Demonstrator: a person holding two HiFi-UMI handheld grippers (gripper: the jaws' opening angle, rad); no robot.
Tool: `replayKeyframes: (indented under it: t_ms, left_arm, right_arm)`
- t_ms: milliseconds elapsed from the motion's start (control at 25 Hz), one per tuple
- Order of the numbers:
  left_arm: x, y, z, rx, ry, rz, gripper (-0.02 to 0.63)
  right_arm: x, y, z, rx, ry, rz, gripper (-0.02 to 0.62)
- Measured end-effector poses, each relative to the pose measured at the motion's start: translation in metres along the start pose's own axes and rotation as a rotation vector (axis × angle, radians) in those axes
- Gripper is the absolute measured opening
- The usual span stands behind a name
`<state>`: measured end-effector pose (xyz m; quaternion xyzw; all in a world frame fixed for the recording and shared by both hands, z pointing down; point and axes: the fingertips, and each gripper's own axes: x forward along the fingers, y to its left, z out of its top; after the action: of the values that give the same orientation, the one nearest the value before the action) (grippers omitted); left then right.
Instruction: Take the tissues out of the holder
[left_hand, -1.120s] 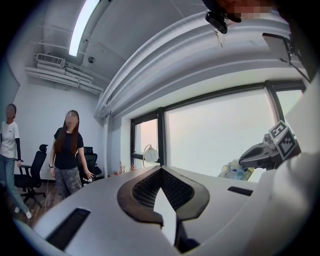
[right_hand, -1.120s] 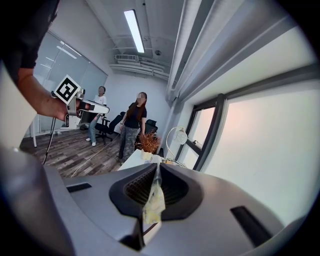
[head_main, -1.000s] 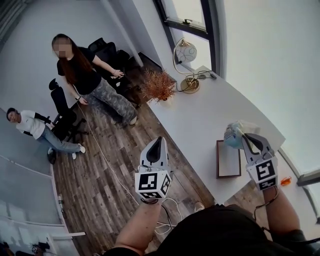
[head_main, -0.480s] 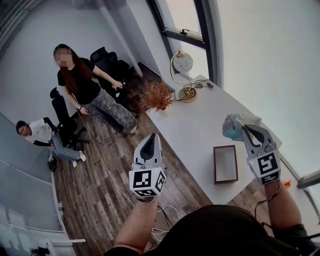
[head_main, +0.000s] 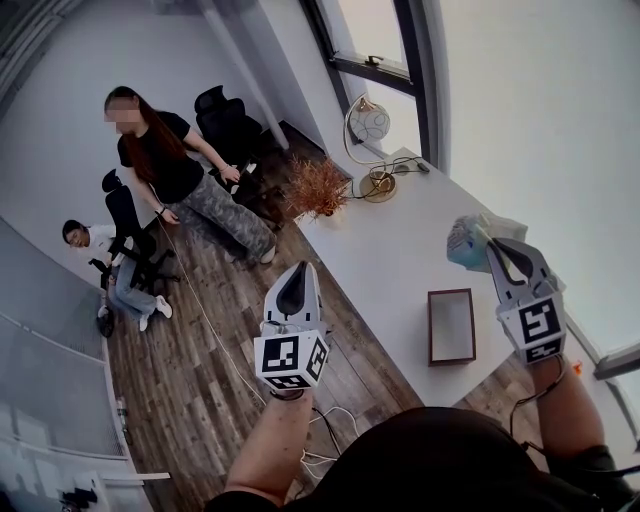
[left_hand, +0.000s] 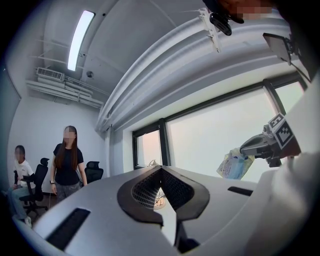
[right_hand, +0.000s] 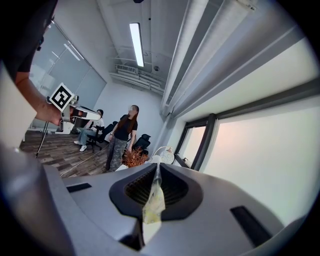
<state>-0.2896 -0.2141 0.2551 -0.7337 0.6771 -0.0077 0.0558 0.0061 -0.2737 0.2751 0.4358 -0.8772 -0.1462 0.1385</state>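
White desk (head_main: 390, 250) w/ wooden holder (head_main: 432, 330); right gripper (head_main: 488, 242) clamps tissue pack (head_main: 465, 246), print unreadable; left gripper (head_main: 302, 270) closed, empty.

Standing person (head_main: 160, 165), seated person (head_main: 100, 255), office chair (head_main: 225, 120); lamp (head_main: 368, 125) on desk (head_main: 390, 250), plant (head_main: 318, 187) nr edge.

The tissues pack (head_main: 466, 244) is pale blue, the holder (head_main: 431, 328) brown.
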Motion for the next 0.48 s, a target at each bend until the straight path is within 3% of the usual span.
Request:
replayKeyframes:
  t_ms: [480]
  left_arm:
    - [0.001,0.0018,0.0002,0.002,0.004,0.0,0.005]
  right_arm:
    - [-0.0005,0.0003,0.0006,-0.002,0.001,0.0,0.02]
